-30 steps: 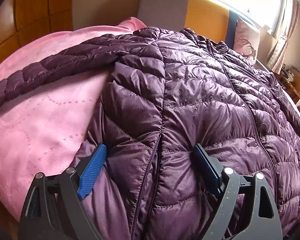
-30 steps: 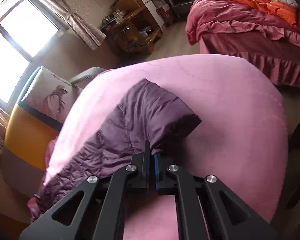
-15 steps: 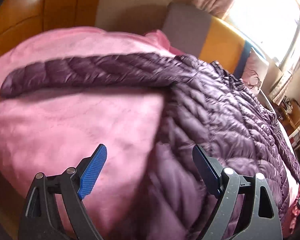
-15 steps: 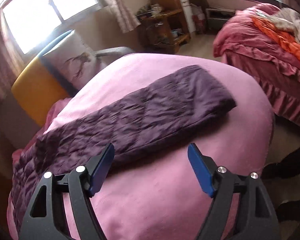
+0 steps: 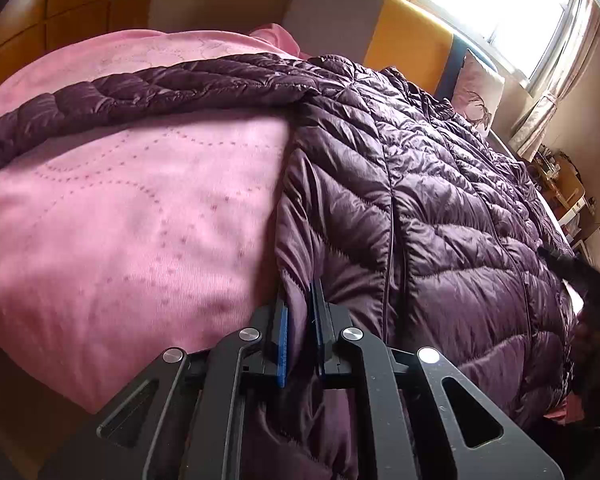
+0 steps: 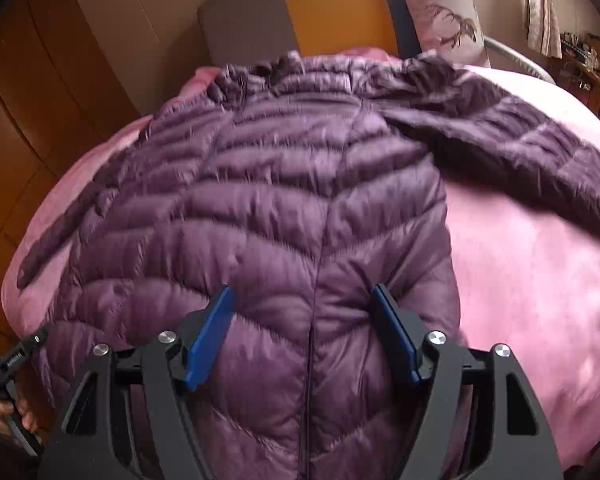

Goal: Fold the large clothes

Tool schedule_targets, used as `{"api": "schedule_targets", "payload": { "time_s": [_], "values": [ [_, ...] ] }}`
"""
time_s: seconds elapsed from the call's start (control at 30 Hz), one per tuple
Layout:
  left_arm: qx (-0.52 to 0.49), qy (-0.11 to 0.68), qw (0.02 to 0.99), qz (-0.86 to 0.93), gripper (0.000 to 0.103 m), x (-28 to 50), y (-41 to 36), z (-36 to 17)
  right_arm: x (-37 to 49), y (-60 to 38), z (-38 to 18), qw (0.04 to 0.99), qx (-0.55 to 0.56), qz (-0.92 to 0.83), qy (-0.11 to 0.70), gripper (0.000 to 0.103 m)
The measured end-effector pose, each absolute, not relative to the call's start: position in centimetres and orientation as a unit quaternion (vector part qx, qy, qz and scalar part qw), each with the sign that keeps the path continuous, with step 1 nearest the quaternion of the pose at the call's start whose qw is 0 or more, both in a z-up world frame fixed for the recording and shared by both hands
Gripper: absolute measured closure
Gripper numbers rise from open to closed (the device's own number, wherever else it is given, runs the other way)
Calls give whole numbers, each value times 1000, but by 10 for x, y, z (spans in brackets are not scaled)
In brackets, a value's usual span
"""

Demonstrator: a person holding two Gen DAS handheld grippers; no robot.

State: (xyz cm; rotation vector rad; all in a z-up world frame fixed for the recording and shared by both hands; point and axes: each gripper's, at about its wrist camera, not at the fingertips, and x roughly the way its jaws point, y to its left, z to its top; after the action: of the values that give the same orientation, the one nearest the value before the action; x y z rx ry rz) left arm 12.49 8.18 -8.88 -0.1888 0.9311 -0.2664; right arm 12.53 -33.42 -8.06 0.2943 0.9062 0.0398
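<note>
Left claw closing, pinching the purple jacket hem at lower centre. Right claw jaws apart but narrowing over the hem, gripping nothing. Jacket spread flat on pink bed, sleeves outstretched; no fold made yet, all folding remains.

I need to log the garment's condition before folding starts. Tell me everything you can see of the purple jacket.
The purple jacket is a shiny, quilted puffer with chevron stitching and a centre zipper. It lies spread flat on the pink blanket, collar toward the headboard, both sleeves stretched outward. The left gripper is closing on the side edge near the hem, fabric pinched between its fingers. The right gripper is closing, fingers astride the zipper near the hem, not visibly gripping.
</note>
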Motion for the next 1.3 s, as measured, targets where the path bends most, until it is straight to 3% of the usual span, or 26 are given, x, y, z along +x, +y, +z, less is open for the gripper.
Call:
{"api": "schedule_targets", "payload": {
  "time_s": [0.13,0.2,0.23,0.27,0.33,0.47,0.63,0.77,0.8,0.93,1.1,1.23,1.3],
  "values": [
    [-92,463,872,-133,94,117,83,-89,94,-341,-95,895,150,33,419,34],
    [-81,461,874,-127,88,114,82,-79,90,-350,-91,891,166,42,420,34],
    [-78,457,877,-127,72,115,82,-72,89,-356,-88,887,177,51,423,34],
    [-76,449,882,-127,47,116,82,-65,88,-366,-82,884,193,57,422,34],
    [-74,404,905,-115,28,114,86,-44,85,-397,-67,884,244,42,396,33],
    [-75,371,918,-121,28,137,75,-21,64,-495,-60,868,372,-79,320,31],
    [-82,366,913,-162,26,173,35,-18,18,-619,-89,772,541,-256,213,31],
    [-80,380,899,-201,26,192,-2,-25,1,-680,-109,711,603,-331,149,44],
    [-73,381,897,-213,26,195,-14,-27,4,-688,-108,708,597,-347,149,48],
    [-51,394,884,-247,26,200,-46,-36,32,-710,-87,723,565,-356,178,91],
    [-47,398,876,-269,26,204,-57,-40,103,-653,4,850,407,-272,195,95],
    [-67,407,869,-274,25,212,-58,-42,185,-559,45,909,323,-135,225,95],
    [-78,408,869,-268,18,217,-53,-40,222,-495,57,927,277,-61,245,95]
  ]
}}
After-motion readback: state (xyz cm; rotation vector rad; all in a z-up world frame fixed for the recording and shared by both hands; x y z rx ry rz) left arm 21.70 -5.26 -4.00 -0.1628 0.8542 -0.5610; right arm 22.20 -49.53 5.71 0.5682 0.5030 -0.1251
